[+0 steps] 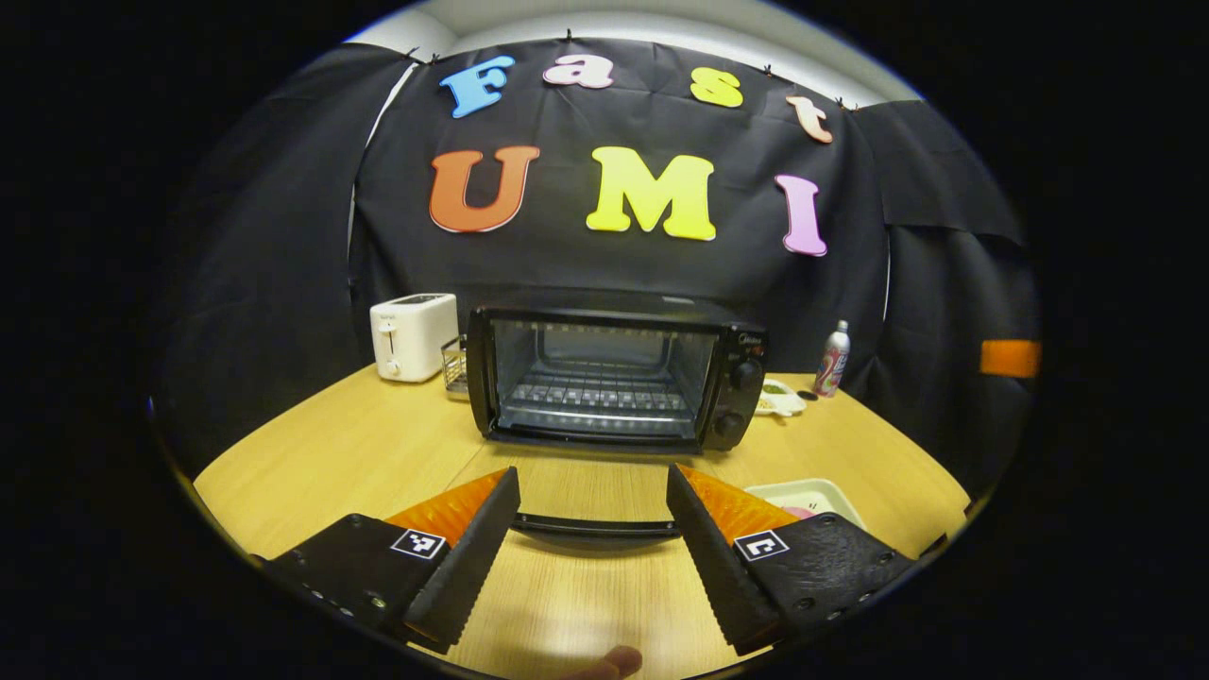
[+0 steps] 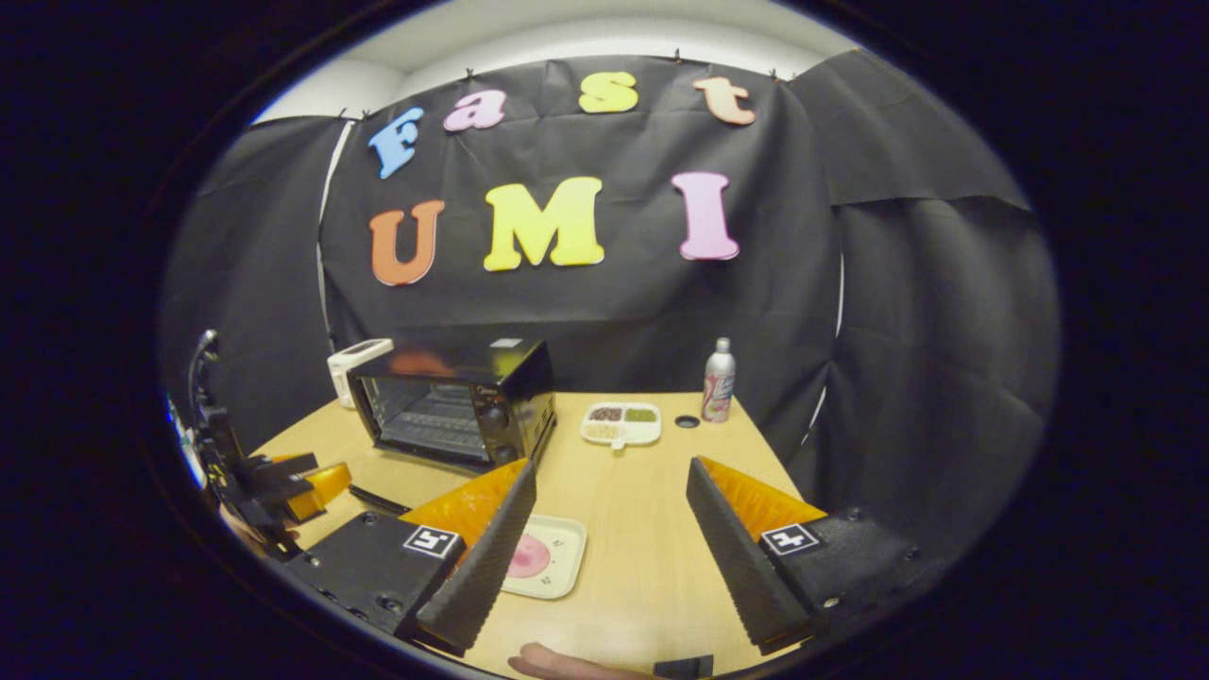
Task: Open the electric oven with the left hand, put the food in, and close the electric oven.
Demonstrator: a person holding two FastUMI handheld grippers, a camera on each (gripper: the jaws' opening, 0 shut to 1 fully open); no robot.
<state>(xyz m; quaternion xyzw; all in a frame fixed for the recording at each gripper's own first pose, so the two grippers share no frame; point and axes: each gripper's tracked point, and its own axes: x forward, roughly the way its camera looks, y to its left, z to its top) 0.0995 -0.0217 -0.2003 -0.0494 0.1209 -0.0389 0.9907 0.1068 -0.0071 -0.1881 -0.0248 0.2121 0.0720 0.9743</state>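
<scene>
Oven (image 1: 614, 373) first: I count one electric oven, standing on the wooden table (image 1: 359, 444) against the booth's back wall, its door folded down flat toward me so the cavity and its one wire rack (image 1: 597, 395) are open to sight. I see the door's one curved handle (image 1: 597, 526) lying low between my left gripper's fingers. My left gripper (image 1: 593, 543) has its two fingers spread wide, one on each side of that handle, and I cannot tell whether either touches it. Two knobs (image 1: 739, 397) sit one above the other on the oven's right panel.

One white toaster (image 1: 413, 335) stands just beside the oven on its left. One spray can (image 1: 832, 359) stands upright near the back wall to the oven's right, and one divided snack dish (image 2: 621, 423) lies between can and oven.

From the right gripper view, my right gripper (image 2: 609, 552) is also spread wide, gripping nothing, hovering over bare tabletop. One white tray (image 2: 545, 557) carrying one round pink piece of food (image 2: 527, 559) lies on the table in front of the oven, partly hidden behind the right gripper's left finger. The other gripper shows at the far left of this view, near the oven door.
</scene>
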